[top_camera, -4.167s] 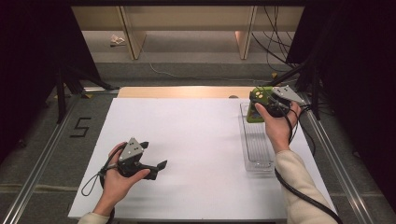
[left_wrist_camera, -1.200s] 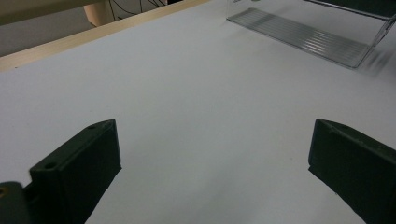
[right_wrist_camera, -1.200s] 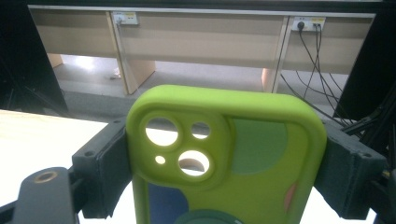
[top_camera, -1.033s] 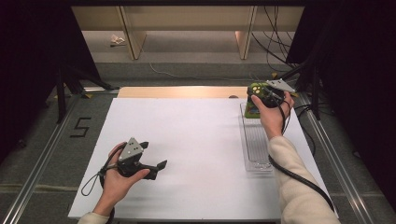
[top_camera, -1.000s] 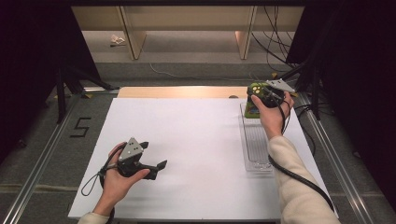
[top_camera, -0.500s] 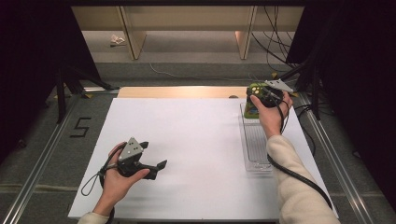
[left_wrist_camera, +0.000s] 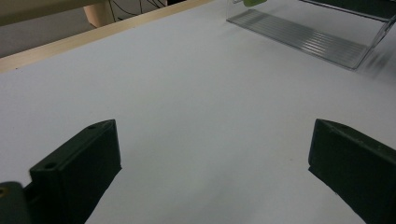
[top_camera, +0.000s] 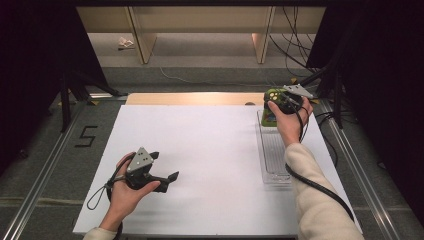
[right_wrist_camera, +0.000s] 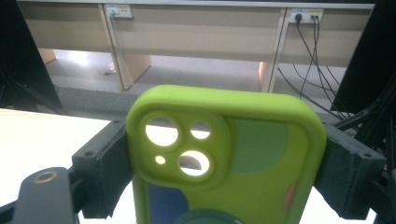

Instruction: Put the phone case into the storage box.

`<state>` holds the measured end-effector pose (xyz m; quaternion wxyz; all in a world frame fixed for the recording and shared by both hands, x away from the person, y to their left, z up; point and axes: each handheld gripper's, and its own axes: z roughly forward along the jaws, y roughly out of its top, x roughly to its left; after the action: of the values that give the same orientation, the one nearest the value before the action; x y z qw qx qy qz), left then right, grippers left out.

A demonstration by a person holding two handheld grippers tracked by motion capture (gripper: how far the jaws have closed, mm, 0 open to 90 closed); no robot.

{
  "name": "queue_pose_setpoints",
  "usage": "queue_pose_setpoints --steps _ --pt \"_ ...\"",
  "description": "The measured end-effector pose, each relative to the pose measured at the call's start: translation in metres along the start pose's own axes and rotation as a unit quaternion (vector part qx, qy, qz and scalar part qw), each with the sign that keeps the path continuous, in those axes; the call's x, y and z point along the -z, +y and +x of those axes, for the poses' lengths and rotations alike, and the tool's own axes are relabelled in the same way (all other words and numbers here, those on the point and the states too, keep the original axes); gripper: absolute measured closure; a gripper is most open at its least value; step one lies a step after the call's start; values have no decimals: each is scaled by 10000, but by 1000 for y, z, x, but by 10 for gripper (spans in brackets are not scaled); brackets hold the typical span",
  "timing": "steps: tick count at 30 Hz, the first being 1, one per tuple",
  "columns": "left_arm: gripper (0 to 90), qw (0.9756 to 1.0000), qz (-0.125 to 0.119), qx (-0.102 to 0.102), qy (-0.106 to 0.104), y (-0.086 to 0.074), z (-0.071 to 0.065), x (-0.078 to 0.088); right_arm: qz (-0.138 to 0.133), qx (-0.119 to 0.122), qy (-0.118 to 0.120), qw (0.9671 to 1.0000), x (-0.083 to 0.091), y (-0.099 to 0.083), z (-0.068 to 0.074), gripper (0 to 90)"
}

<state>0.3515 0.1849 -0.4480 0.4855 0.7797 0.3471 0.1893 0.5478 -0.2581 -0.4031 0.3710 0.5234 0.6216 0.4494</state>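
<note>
A lime-green phone case (right_wrist_camera: 243, 163) with camera cut-outs stands upright between the jaws of my right gripper (right_wrist_camera: 226, 154), which press on its two sides. In the high view the right gripper (top_camera: 275, 99) holds the case (top_camera: 268, 118) at the far end of a clear plastic tray (top_camera: 274, 155), with the case's lower end down by the tray's far wall. My left gripper (top_camera: 165, 166) rests low over the white table top (top_camera: 210, 150) at the front left. Its jaws stand wide open, and in the left gripper view the left gripper (left_wrist_camera: 212, 154) has nothing between them.
The clear tray (left_wrist_camera: 303, 37) lies lengthwise along the right side of the table. A wooden strip (top_camera: 195, 98) borders the far edge. Black stands and cables (top_camera: 330, 75) crowd the far right, and shelving runs behind. A floor mark "5" (top_camera: 86, 136) sits left of the table.
Since the earliest frame my right hand has shifted slightly toward the tray's far end with the case. Over the last second nothing has moved.
</note>
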Motion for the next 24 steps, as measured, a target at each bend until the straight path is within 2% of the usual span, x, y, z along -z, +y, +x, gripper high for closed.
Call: queue_pose_setpoints --steps 24 --pt "19 10000 1 8 -5 0 0 0 43 22 -25 10000 -5 -2 1 165"
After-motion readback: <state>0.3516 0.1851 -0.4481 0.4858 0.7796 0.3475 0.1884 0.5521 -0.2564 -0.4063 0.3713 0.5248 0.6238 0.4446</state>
